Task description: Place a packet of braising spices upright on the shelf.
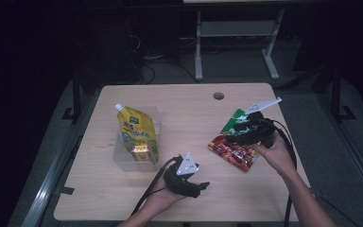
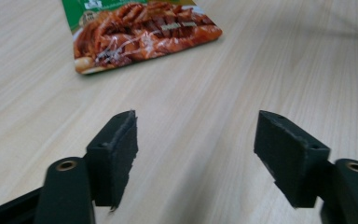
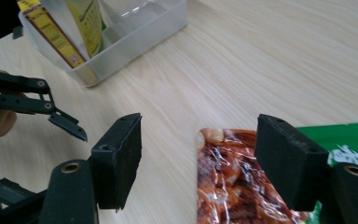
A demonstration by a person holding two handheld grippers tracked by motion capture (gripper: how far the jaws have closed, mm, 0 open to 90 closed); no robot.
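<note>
A red and green snack packet lies flat on the wooden table at the right. My right gripper hovers over its far end, jaws open. In the right gripper view the packet lies below and between the right gripper's spread jaws, with neither pad pressing on it. My left gripper rests low near the table's front edge, pointing right, open and empty. From the left gripper view the packet lies well ahead on bare wood.
A clear plastic bin at the left holds a yellow spouted pouch and a small yellow box. A round cable hole sits near the table's far edge. Dark floor and desk legs lie beyond.
</note>
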